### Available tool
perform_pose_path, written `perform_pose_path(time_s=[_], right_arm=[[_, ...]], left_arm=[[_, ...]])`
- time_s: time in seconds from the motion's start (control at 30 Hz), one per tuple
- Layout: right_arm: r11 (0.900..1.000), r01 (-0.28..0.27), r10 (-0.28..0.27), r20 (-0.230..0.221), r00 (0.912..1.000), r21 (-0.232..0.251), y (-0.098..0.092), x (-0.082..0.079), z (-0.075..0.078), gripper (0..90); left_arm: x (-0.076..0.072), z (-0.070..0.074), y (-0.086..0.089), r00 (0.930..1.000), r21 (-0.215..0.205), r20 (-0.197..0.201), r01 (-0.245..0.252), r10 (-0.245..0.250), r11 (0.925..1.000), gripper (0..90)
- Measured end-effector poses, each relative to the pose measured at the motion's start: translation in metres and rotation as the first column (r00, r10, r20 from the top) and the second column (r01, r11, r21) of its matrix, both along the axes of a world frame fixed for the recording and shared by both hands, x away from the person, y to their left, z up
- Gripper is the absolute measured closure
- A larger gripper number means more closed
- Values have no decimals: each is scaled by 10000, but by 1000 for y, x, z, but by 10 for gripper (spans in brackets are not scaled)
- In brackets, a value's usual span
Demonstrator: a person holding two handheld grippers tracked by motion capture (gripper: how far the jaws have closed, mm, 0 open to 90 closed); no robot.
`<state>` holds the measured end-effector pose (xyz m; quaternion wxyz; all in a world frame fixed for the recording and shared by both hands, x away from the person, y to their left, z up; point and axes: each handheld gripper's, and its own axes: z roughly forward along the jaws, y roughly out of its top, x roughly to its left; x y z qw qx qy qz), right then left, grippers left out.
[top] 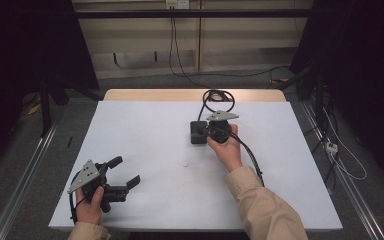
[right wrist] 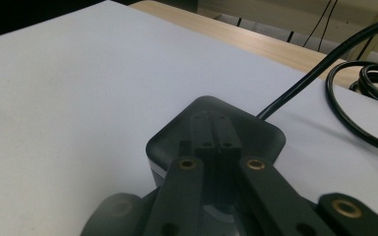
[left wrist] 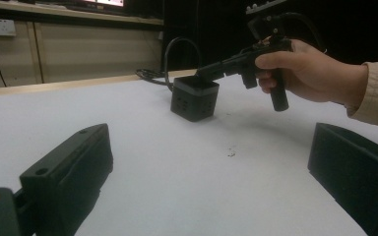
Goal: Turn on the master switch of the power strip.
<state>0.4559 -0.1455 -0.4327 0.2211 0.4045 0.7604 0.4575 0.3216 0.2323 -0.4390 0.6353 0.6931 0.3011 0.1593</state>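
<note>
A black box [top: 198, 132] sat on the white table [top: 145, 150], centre-right of the high view, a cable [top: 219, 95] coiled behind it. It looked rigid, smooth-sided and fairly light, probably a powered unit; gripping across opposite side walls seemed soundest, keeping clear of the cable. The right gripper [top: 211, 131] stood directly over the box's top, jaws together, apparently resting on it. The left gripper [top: 125, 172], lower left, lay well apart from it, jaws spread and empty.
</note>
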Motion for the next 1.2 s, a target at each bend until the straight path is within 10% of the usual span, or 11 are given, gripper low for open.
perform_pose_path(time_s=[1.2], right_arm=[[10000,0,0,137,9999,33,-1,-1,2,900]], left_arm=[[3,-1,2,10000,47,28,-51,51,10000,28]])
